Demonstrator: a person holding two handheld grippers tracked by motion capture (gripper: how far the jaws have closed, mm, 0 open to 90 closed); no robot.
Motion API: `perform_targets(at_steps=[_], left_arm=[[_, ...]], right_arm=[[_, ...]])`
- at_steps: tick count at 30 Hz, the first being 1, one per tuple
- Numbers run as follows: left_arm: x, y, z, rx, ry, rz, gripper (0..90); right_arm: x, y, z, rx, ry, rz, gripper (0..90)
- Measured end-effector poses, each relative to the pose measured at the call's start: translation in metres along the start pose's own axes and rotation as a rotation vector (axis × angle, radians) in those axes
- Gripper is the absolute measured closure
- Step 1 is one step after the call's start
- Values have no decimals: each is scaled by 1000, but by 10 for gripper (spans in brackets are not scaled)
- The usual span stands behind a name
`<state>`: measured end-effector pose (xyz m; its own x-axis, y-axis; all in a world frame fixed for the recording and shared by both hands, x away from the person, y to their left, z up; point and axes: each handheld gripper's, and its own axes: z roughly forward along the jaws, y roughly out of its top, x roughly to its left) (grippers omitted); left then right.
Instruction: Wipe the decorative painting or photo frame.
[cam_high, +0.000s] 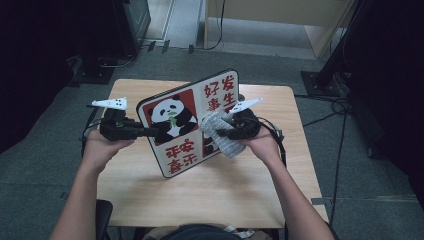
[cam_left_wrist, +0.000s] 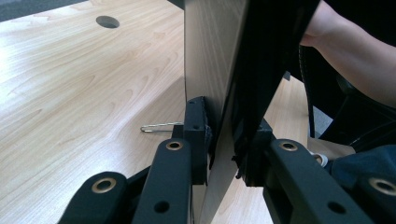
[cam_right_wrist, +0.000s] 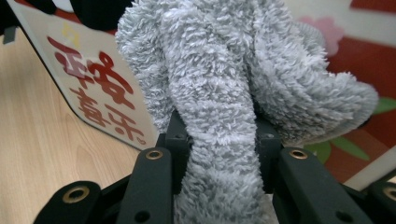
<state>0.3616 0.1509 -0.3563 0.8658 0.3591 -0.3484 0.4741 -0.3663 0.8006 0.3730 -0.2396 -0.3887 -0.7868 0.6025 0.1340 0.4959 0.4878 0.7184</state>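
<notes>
Rectangular board printed with a panda and red characters (cam_high: 187, 122), raised on edge above the light wooden bench (cam_high: 210, 195), tilted. Left tongs (cam_left_wrist: 224, 140) clamped on the board's left edge, one jaw on each face. Right tongs (cam_right_wrist: 219, 140) clamped on a fluffy grey cloth (cam_right_wrist: 233, 79), pressed against the printed face near the board's right side.

Left gripper (cam_high: 150, 132) fingers clamped, right gripper (cam_high: 220, 132) fingers clamped, forearms raised

high view looks down from above; both gripper views sit close, sharing the panda board (cam_high: 190, 122).
</notes>
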Motion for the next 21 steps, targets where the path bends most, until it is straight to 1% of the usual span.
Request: perform_targets(at_steps=[2,4,9,14,21], left_arm=[[0,0,0,0,-1,1,769],[0,0,0,1,-4,0,768],[1,-1,0,-1,-8,-1,766],[2,-1,0,-6,-25,-6,760],[2,-1,0,-6,-24,-6,760]], right_arm=[[0,-3,2,5,2,3,681],[-1,-6,4,17,6,16,681],[-1,-9,10,38,15,19,681],[-2,-14,14,46,20,20,681],[-2,-22,21,66,31,45,682]])
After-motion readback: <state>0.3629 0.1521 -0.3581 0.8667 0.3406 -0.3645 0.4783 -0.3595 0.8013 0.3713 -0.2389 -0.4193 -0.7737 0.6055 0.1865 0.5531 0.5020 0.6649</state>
